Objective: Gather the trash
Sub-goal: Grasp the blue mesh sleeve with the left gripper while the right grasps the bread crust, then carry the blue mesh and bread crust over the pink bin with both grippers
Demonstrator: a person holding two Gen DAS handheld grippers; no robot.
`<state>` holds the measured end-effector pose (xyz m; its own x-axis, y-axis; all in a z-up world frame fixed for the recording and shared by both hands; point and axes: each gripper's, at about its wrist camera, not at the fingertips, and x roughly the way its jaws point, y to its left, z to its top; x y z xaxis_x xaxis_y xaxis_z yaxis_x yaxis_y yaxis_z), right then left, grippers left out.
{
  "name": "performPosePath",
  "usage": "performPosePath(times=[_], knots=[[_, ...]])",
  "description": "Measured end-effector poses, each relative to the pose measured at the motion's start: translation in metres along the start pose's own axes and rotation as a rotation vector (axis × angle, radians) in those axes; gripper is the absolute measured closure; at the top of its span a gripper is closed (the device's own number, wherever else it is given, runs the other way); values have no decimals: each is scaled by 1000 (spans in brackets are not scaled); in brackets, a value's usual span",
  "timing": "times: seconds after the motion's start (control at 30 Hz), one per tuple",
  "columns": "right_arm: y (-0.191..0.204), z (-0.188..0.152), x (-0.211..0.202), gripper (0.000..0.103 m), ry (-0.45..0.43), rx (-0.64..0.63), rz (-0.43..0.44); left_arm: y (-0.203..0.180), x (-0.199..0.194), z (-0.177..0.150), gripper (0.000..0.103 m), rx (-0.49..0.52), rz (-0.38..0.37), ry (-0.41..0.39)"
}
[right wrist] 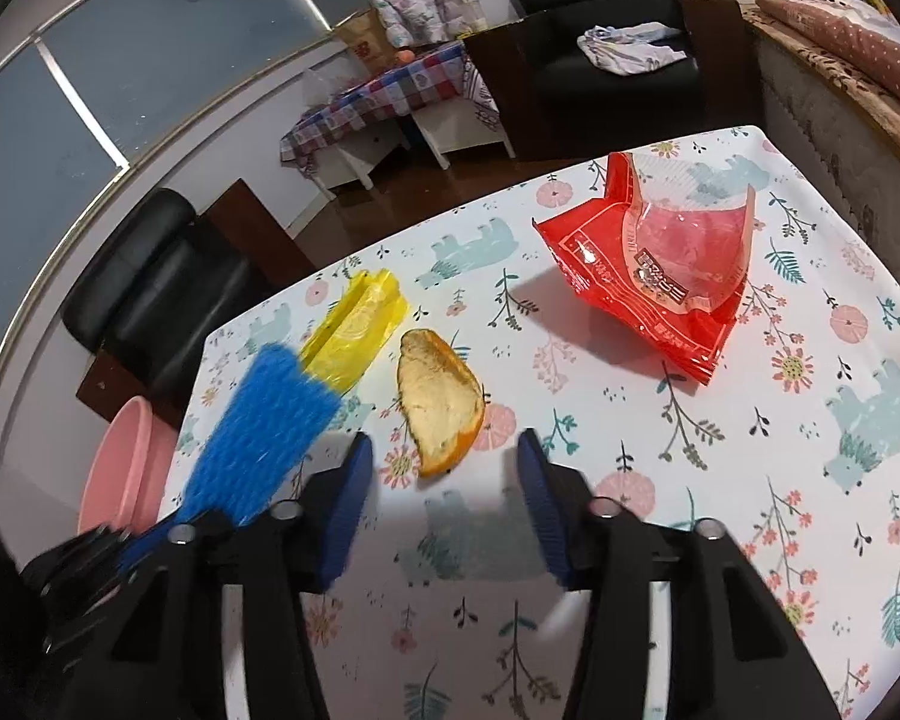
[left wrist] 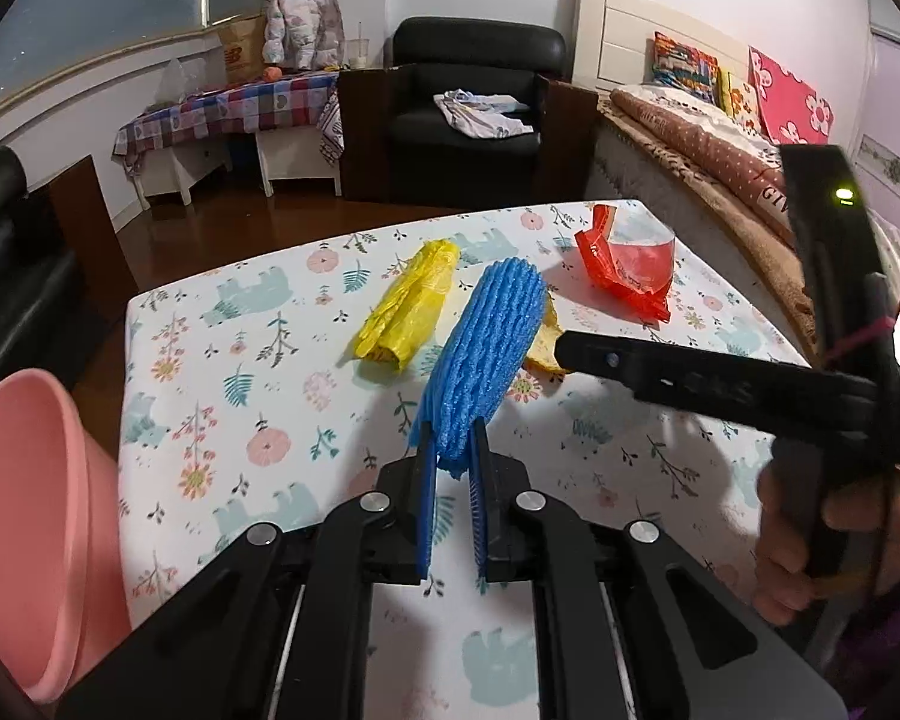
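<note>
Your left claw (left wrist: 453,450) is clamped on the ribbed blue foam net (left wrist: 486,354), lifted off the tabletop (left wrist: 222,324), probably. Your right claw (right wrist: 444,468) is spread apart; orange peel (right wrist: 441,405) at its 12 o'clock.

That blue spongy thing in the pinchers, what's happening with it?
A person is clearing trash off the table with the floral cloth. The left gripper is shut on the blue foam net sleeve, holding it above the cloth. A pink plastic basin waits beside the table. The right gripper is open, just short of the orange peel. The yellow plastic bag and red snack wrapper lie on the cloth.
</note>
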<state>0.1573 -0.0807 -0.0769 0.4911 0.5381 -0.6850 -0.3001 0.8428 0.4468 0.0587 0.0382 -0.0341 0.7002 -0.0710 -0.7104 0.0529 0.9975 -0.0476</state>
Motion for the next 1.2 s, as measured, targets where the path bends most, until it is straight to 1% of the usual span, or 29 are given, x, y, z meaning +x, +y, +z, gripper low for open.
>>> performPosePath(times=[0.1, 0.17, 0.3, 0.37, 0.4, 0.63, 0.87, 1.03, 1.2], knots=[[3, 3, 8, 72, 15, -6, -20, 1, -8, -3, 93, 0, 4, -16], [4, 2, 14, 84, 34, 1, -23, 1, -13, -4, 93, -3, 3, -24], [1, -1, 14, 88, 32, 10, -31, 2, -20, -7, 93, -15, -8, -30], [2, -2, 8, 94, 17, 9, -29, 1, -23, -9, 93, -15, -11, -34], [2, -2, 5, 95, 12, 8, -26, 0, -25, -11, 93, -15, -13, -36], [4, -11, -26, 97, -23, -17, -13, -2, -43, -17, 93, -12, -15, -69], [15, -21, -56, 97, -48, -42, 7, 1, -61, -23, 93, -23, 12, -93], [38, -26, -66, 97, -54, -94, 31, 10, -74, -27, 93, -46, 40, -106], [64, -30, -72, 97, -49, -150, 57, 24, -86, -33, 93, -91, 69, -119]])
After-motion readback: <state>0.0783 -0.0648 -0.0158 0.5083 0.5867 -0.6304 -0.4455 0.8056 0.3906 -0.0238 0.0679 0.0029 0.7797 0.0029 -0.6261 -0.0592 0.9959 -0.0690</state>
